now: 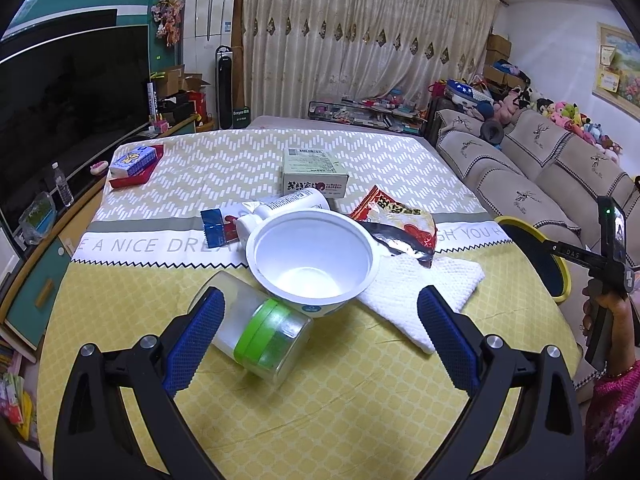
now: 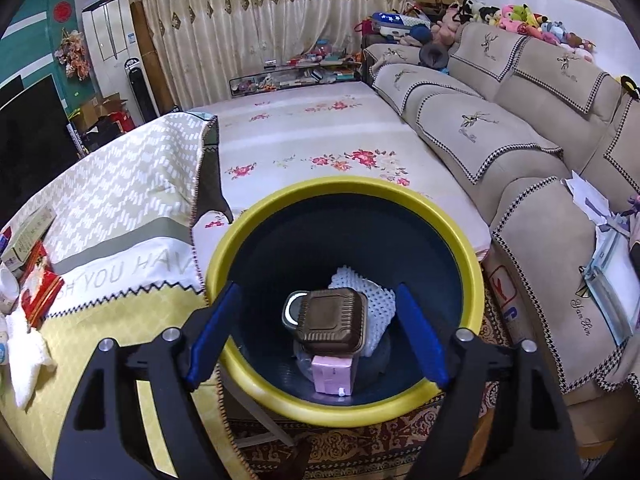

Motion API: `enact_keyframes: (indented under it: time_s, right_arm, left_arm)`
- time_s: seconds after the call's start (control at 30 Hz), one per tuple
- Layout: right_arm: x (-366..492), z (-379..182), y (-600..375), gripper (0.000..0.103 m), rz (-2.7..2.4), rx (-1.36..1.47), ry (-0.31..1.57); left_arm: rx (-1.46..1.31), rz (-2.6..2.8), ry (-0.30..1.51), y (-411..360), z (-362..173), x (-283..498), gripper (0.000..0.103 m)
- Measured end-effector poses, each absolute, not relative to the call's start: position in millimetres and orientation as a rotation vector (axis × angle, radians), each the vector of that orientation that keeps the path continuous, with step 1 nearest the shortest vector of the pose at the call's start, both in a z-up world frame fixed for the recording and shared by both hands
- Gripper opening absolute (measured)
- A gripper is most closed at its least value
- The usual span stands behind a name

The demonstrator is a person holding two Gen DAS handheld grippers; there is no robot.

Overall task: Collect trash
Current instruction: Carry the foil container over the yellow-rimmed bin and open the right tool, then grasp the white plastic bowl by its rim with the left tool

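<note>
My left gripper (image 1: 320, 312) is open and empty above the table, its fingers either side of a clear jar with a green lid (image 1: 260, 332) lying on its side and a white foam bowl (image 1: 310, 256). Behind them lie a white bottle (image 1: 288, 206), a blue sachet (image 1: 218, 226), a red snack wrapper (image 1: 396, 222), a white cloth (image 1: 416, 292) and a cardboard box (image 1: 314, 172). My right gripper (image 2: 318, 332) is open and empty over a yellow-rimmed bin (image 2: 348, 408), which holds a brown container (image 2: 330, 320), a pink box (image 2: 332, 374) and a white cloth (image 2: 368, 292).
A tissue pack on a red tray (image 1: 134, 164) sits at the table's far left. A TV (image 1: 60, 100) stands to the left, a sofa (image 2: 520, 160) to the right, a floral-covered bed (image 2: 312, 148) behind the bin. The bin rim shows at the table's right edge (image 1: 532, 248).
</note>
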State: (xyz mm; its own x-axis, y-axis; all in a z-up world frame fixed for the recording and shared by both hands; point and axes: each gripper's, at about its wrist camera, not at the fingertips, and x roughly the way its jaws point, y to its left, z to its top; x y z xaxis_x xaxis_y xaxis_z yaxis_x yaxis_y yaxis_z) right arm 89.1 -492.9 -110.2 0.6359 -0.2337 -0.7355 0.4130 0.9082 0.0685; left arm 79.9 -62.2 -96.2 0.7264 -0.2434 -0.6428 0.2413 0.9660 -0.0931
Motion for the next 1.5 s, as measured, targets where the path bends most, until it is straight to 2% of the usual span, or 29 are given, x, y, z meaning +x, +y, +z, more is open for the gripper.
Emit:
enact_keyframes:
  time_s: [0.4, 0.53, 0.7, 0.9, 1.03, 1.27, 1.5]
  right_arm:
    - [75.6, -104.4, -487.0, 0.077, -0.349, 0.258, 0.778]
    - [74.4, -106.9, -487.9, 0.077, -0.339, 0.265, 0.78]
    - [72.8, -110.2, -488.7, 0.077, -0.331, 0.273, 0.782]
    - [72.1, -112.6, -492.1, 0.077, -0.328, 0.286, 0.786]
    - [73.3, -115.9, -493.4, 0.077, -0.324, 0.29, 0.791]
    - [74.4, -120.9, -492.6, 0.077, -0.315, 0.297, 0.797]
    - [74.9, -122.2, -492.2, 0.077, -0.312, 0.298, 0.796]
  left_arm:
    - [0.029, -0.314, 0.674, -82.4, -82.1, 93.3, 0.095]
    - [0.057, -0.325, 0.69, -93.7, -82.6, 108.5, 0.089]
    - [0.111, -0.338, 0.746, -113.0, -92.0, 126.6, 0.066]
    - [0.142, -0.317, 0.816, -124.3, -108.6, 142.9, 0.045]
    - [0.151, -0.3, 0.852, -125.7, -117.6, 149.7, 0.038]
    - [0.154, -0.304, 0.877, -126.8, -124.6, 153.6, 0.017]
    - [0.153, -0.299, 0.84, -123.1, -115.1, 145.6, 0.011]
